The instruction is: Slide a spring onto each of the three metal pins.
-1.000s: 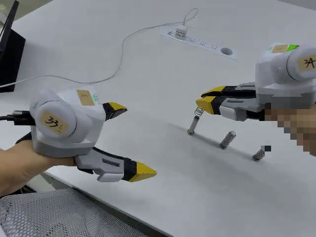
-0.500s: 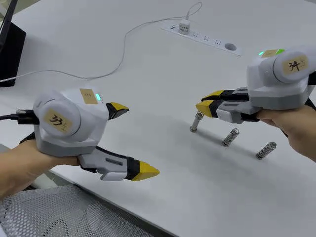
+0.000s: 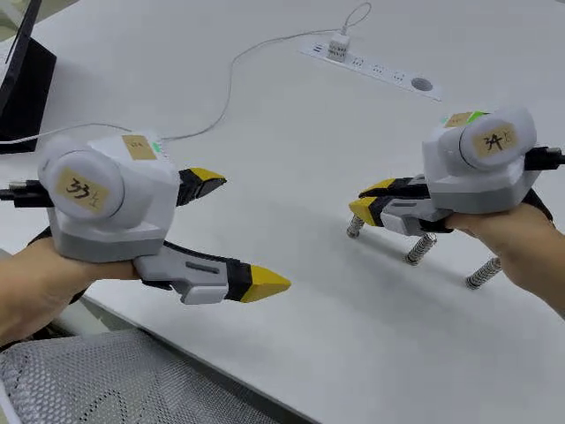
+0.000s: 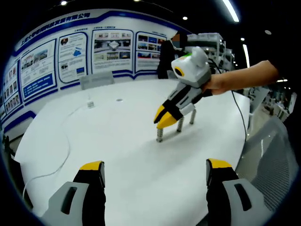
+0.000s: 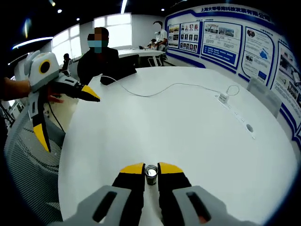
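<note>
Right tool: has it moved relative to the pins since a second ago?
Yes. The right tool has come down the leftmost spring, tips now much nearer the table.

Three pins [image 3: 420, 249] in a row on table [image 3: 291, 132], right gripper [image 3: 366, 200] over leftmost, power strip [image 3: 371, 66] behind.

The left claw [image 3: 247, 232] had a rounded white-and-grey housing, a tan sticker marked "33", black jaws with yellow tips and a black cable. The right claw [image 3: 364, 201] matched, its sticker marked "3A".
</note>
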`<state>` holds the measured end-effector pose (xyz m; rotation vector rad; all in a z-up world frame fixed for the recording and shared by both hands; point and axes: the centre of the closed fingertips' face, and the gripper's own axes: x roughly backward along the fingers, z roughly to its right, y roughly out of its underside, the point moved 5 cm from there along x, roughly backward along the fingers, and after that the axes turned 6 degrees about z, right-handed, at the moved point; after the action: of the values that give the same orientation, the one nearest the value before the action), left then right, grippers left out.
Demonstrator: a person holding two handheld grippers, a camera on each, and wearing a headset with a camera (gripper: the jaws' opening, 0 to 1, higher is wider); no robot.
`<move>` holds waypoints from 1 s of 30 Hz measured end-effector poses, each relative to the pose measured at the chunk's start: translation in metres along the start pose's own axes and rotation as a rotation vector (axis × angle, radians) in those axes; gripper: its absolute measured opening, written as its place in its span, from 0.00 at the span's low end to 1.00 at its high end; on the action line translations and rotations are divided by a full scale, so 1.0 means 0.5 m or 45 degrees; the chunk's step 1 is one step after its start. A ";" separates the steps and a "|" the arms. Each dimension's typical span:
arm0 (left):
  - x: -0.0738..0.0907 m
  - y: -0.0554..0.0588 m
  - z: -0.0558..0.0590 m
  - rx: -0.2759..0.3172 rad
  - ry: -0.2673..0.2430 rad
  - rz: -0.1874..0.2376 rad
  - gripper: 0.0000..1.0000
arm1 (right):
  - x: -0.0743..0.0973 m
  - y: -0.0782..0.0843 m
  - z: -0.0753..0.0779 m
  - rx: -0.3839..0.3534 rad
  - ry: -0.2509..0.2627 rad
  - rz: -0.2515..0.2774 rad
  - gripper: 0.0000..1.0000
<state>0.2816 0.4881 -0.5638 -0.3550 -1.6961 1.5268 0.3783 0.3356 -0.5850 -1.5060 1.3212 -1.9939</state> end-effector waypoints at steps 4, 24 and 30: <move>0.002 0.001 -0.002 -0.006 -0.005 -0.013 0.90 | -0.004 0.005 0.000 -0.005 -0.001 -0.010 0.11; 0.031 -0.015 -0.008 -0.046 -0.059 -0.028 0.90 | 0.013 0.005 0.005 -0.033 0.035 0.023 0.16; 0.035 -0.046 -0.002 -0.027 -0.075 0.023 0.90 | 0.053 -0.019 0.007 -0.055 0.054 0.109 0.20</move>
<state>0.2781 0.4956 -0.5362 -0.3402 -1.7604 1.5476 0.3736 0.3200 -0.5616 -1.4084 1.4292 -1.9662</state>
